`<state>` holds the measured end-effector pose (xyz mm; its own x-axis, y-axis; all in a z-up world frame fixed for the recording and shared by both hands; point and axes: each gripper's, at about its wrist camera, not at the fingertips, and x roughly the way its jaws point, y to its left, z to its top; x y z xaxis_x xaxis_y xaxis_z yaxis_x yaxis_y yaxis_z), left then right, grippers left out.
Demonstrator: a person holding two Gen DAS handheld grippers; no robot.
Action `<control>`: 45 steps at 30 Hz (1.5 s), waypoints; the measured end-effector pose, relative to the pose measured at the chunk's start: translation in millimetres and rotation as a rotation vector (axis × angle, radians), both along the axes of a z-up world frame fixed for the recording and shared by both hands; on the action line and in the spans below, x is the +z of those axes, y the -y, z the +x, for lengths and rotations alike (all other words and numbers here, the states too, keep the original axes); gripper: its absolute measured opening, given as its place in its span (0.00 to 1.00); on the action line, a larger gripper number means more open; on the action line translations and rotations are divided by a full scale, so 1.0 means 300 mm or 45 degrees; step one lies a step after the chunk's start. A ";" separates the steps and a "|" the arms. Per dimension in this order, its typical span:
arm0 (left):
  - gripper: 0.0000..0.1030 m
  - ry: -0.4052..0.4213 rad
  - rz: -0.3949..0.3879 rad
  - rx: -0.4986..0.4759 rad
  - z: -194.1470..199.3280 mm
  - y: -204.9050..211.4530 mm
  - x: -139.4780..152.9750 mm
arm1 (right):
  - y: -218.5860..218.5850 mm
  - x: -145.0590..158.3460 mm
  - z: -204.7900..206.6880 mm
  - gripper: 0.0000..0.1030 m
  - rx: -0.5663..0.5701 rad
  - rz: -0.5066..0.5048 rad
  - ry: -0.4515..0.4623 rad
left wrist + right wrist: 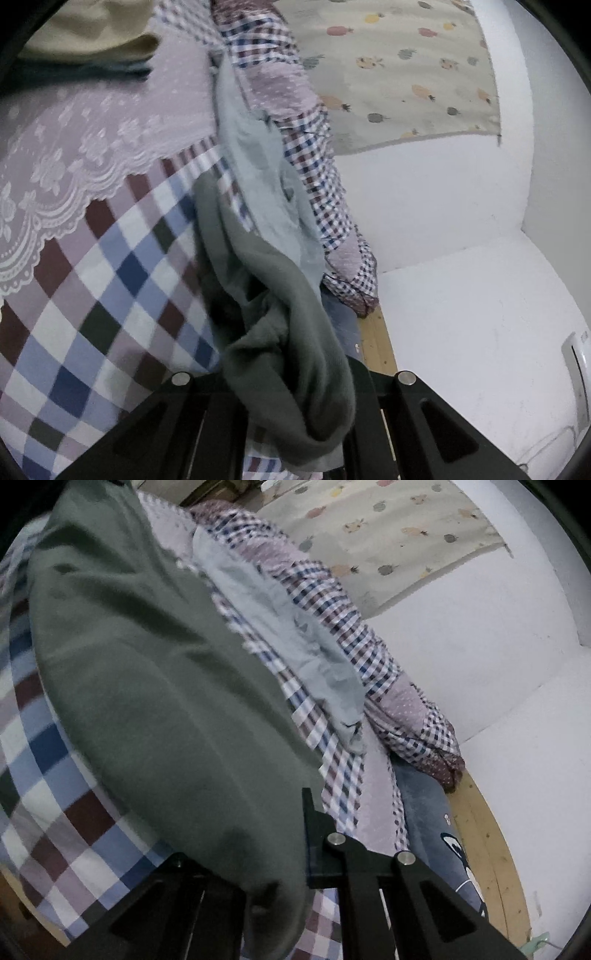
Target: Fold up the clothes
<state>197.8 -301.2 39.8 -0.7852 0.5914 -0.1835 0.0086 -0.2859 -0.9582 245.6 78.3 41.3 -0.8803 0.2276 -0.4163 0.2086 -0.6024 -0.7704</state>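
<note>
A: Scene = bed w/ checked sheet [92, 295], lace cloth [74, 155] over its far-left part, white wall [443, 206] on the right. Folded beige + dark items [92, 40] sit at top left on the lace.

B: Left side?

A: Left gripper [291, 417] clenched on the green garment [280, 332]. Cloth bunched between the jaws, rising away from cam as a twisted rope. Pale blue garment [258, 158] lies just beyond it, along the rolled checked quilt [303, 122].

B: Right?

A: Right gripper [280, 882] also has the green garment [155, 672]; cloth fills the gap and hides the left finger tip, right finger [314, 830] pressed at its edge. Fabric spreads wide + fairly flat up to the top left, over the sheet. Blue garment [295, 638] and quilt [388, 686] just right of it. Wood bed edge [480, 830] meets the wall further right.

B: Wall hanging?

A: Fruit-print cloth [399, 74], top right, both views.
</note>
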 end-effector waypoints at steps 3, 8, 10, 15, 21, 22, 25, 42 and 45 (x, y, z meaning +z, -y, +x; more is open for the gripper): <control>0.05 -0.027 -0.003 0.000 0.043 -0.005 0.064 | -0.009 0.076 0.040 0.05 0.014 -0.047 -0.038; 0.05 -0.122 0.023 0.015 0.155 -0.010 0.207 | -0.062 0.259 0.140 0.05 0.042 -0.163 -0.079; 0.04 -0.165 0.036 0.022 0.205 -0.017 0.274 | -0.084 0.331 0.190 0.05 0.052 -0.202 -0.091; 0.05 -0.228 0.092 0.053 0.335 -0.039 0.427 | -0.132 0.516 0.298 0.05 0.093 -0.279 -0.071; 0.05 -0.134 0.149 0.021 0.349 -0.047 0.490 | -0.182 0.670 0.331 0.05 0.125 -0.377 0.076; 0.05 -0.100 0.141 0.019 0.329 -0.048 0.473 | -0.208 0.671 0.296 0.05 0.122 -0.430 0.131; 0.05 0.024 0.096 0.025 0.266 -0.052 0.409 | -0.243 0.619 0.173 0.05 0.090 -0.487 0.265; 0.24 0.598 -0.046 0.143 -0.414 -0.076 0.090 | -0.330 0.215 -0.590 0.29 -0.165 -0.524 0.647; 0.48 0.565 -0.036 0.167 -0.465 -0.054 0.059 | -0.366 0.186 -0.688 0.51 -0.274 -0.541 0.574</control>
